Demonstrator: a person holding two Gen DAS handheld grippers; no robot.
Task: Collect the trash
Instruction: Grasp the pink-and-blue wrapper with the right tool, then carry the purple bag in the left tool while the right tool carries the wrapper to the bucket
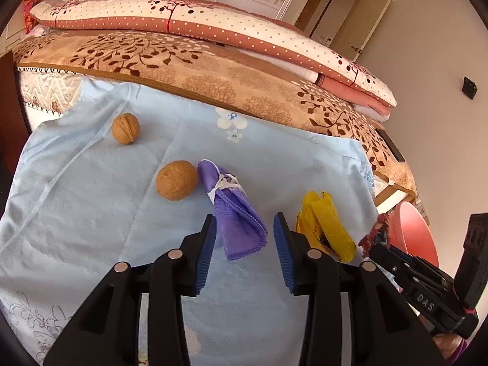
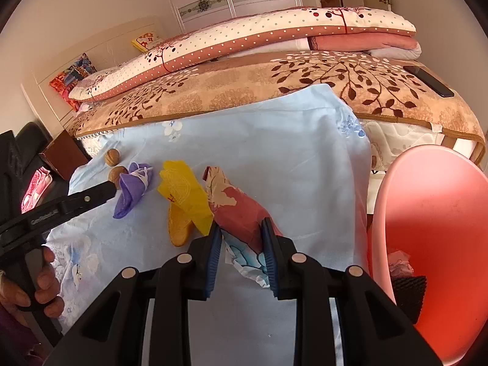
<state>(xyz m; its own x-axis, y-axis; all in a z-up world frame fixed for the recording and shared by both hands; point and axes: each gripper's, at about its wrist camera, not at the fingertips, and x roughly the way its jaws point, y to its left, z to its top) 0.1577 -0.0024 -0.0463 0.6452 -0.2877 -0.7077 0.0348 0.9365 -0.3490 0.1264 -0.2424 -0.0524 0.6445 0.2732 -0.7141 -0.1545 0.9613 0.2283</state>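
- The red floral wrapper (image 2: 241, 213) lies on the light-blue sheet (image 2: 274, 140), near the pink bin (image 2: 433, 213).
- The right gripper (image 2: 241, 238) brackets it, jaws seemingly pinching its lower end (contact looks likely); squeeze firmly before lifting binward.
- The left gripper (image 1: 244, 228) hangs open astride the purple cloth (image 1: 235, 213), holding nothing.
- The yellow wrapper (image 2: 186, 195) waits alongside.

A folded quilt (image 1: 213, 27) lay on a brown leaf-patterned blanket (image 1: 219, 76) across the bed. A dark phone (image 2: 428, 80) rested on the blanket near its edge. A patterned pillow (image 2: 71, 77) and a yellow cushion (image 2: 146, 41) stood against the headboard.
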